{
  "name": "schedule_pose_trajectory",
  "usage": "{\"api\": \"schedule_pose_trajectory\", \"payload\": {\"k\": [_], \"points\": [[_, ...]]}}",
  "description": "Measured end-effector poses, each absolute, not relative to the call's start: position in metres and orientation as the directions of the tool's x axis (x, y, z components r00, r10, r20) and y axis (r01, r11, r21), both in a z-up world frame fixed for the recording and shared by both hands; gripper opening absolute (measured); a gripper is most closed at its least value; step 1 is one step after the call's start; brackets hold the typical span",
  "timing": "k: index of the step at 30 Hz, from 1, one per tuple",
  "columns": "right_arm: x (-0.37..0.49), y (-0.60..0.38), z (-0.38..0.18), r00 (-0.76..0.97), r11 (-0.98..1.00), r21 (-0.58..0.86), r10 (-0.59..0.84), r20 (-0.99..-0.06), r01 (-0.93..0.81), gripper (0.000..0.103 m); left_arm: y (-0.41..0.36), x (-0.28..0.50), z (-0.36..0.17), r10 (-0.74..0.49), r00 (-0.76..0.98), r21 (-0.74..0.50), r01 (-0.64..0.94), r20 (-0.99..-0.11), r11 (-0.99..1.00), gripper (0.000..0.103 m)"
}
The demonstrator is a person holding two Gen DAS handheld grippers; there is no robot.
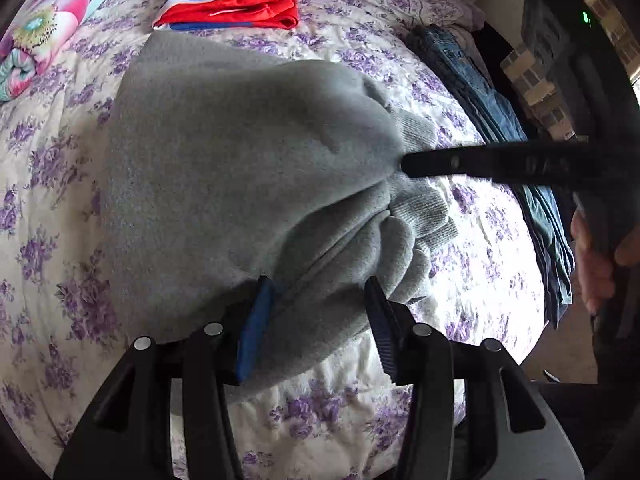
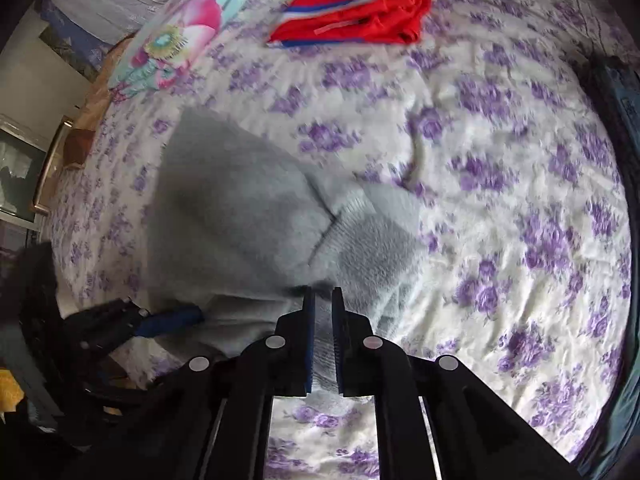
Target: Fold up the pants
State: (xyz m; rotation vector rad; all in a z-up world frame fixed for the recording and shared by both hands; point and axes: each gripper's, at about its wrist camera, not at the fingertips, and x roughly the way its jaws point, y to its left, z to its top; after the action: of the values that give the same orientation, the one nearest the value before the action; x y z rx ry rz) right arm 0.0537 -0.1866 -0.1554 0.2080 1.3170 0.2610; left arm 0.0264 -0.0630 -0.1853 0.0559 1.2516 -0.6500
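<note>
- Grey sweatpants (image 1: 240, 168) lie folded over on the bed (image 1: 72, 200) — ribbed cuffs (image 1: 424, 208) bunched at one end.
- Left gripper (image 1: 316, 320): jaws wide, one on each side of the fabric's near edge, not clamped.
- Right gripper (image 2: 323, 320): jaws narrow, pinching the grey cloth.
- Red shorts (image 1: 232, 2) sit folded well beyond; jeans (image 1: 492, 128) lie along the bed's edge; a floral pillow (image 2: 180, 36) lies near the shorts.
</note>
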Motion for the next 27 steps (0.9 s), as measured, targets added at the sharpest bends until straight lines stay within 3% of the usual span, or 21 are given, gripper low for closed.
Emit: {"api": "schedule_pose_trajectory", "payload": {"k": [1, 2, 3, 7, 10, 12, 15, 18, 20, 23, 25, 27], "points": [[0.060, -0.179, -0.137, 0.271, 0.950, 0.292, 0.311, -0.911, -0.112, 0.025, -0.062, 0.024, -0.184, -0.428, 0.165, -0.303, 0.488, -0.888, 0.818, 0.046], [0.068, -0.171, -0.122, 0.308, 0.948, 0.280, 0.315, -0.898, -0.151, 0.048, -0.061, 0.021, -0.183, -0.433, 0.166, -0.308, 0.487, -0.886, 0.817, 0.046], [0.078, -0.159, -0.110, 0.347, 0.944, 0.264, 0.319, -0.882, -0.198, 0.059, -0.061, 0.020, -0.184, -0.433, 0.166, -0.309, 0.484, -0.886, 0.819, 0.046], [0.139, -0.110, -0.116, 0.349, 0.924, 0.192, 0.309, -0.885, -0.331, 0.059, -0.064, 0.017, -0.183, -0.418, 0.178, -0.290, 0.486, -0.891, 0.824, 0.046], [0.175, -0.075, -0.164, 0.268, 0.917, 0.074, 0.190, -0.944, -0.391, 0.059, -0.066, 0.016, -0.189, -0.407, 0.173, -0.283, 0.483, -0.897, 0.829, 0.047], [0.190, -0.061, -0.209, 0.192, 0.917, 0.000, 0.083, -0.978, -0.399, 0.058, -0.067, 0.014, -0.195, -0.387, 0.177, -0.263, 0.481, -0.905, 0.836, 0.053], [0.197, -0.058, -0.243, 0.170, 0.927, 0.006, 0.075, -0.983, -0.375, 0.061, -0.075, 0.013, -0.201, -0.333, 0.203, -0.195, 0.501, -0.921, 0.843, 0.058], [0.201, -0.058, -0.235, 0.142, 0.924, 0.016, 0.076, -0.987, -0.383, 0.059, -0.078, 0.011, -0.193, -0.330, 0.209, -0.184, 0.514, -0.920, 0.838, 0.058], [0.202, -0.066, -0.213, 0.136, 0.928, 0.068, 0.125, -0.983, -0.366, 0.051, -0.066, 0.013, -0.175, -0.420, 0.184, -0.283, 0.502, -0.889, 0.817, 0.058], [0.188, -0.089, -0.158, 0.221, 0.928, 0.136, 0.222, -0.950, -0.348, 0.053, -0.032, 0.021, -0.140, -0.483, 0.264, -0.339, 0.445, -0.835, 0.829, 0.061], [0.169, -0.109, -0.126, 0.297, 0.933, 0.130, 0.235, -0.926, -0.334, 0.055, -0.003, 0.030, -0.125, -0.469, 0.326, -0.339, 0.381, -0.821, 0.860, 0.071], [0.145, -0.130, -0.110, 0.335, 0.946, 0.134, 0.234, -0.913, -0.297, 0.058, 0.020, 0.044, -0.124, -0.422, 0.353, -0.318, 0.316, -0.835, 0.894, 0.073]]}}
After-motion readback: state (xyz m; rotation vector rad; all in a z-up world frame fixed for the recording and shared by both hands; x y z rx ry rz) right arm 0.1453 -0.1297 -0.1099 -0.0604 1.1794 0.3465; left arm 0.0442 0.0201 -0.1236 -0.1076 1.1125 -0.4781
